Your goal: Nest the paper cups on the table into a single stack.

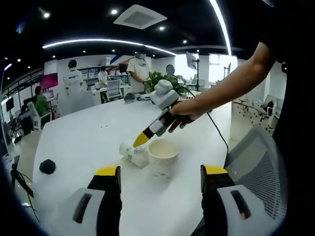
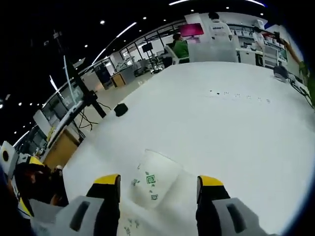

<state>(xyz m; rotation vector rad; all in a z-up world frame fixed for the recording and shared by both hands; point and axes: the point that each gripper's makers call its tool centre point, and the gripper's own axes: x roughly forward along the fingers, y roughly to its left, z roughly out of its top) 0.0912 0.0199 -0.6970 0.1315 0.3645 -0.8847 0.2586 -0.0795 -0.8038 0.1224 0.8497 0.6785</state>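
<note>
On the big white desk [image 1: 88,137], in the left gripper view, a stack of paper cups [image 1: 163,156] stands upright, with its open top up. Just to its left one more paper cup [image 1: 132,152] lies on its side, touching or almost touching the stack. The left gripper [image 1: 160,184] is near the bottom of that view. Its jaws are wide apart and hold nothing, and the stack sits a little beyond them.

The right gripper [image 1: 142,138] comes in from the right of the left gripper view, held by a person's hand [image 1: 183,114]. Its yellow tip is right at the lying cup. I cannot tell from here if it is touching the cup.

In the right gripper view, the lying cup [image 2: 152,184] shows between the right gripper's [image 2: 158,189] two jaws, with small green marks on its side. The jaws are wide apart and not pressing on it. Part of the left gripper [image 2: 19,184] shows at the far left of this view.

A small black thing [image 1: 47,166] sits on the desk, well apart from the cups, to the left. A gray mesh chair [image 1: 261,167] is at the right. Far off, people stand and sit at other desks.
</note>
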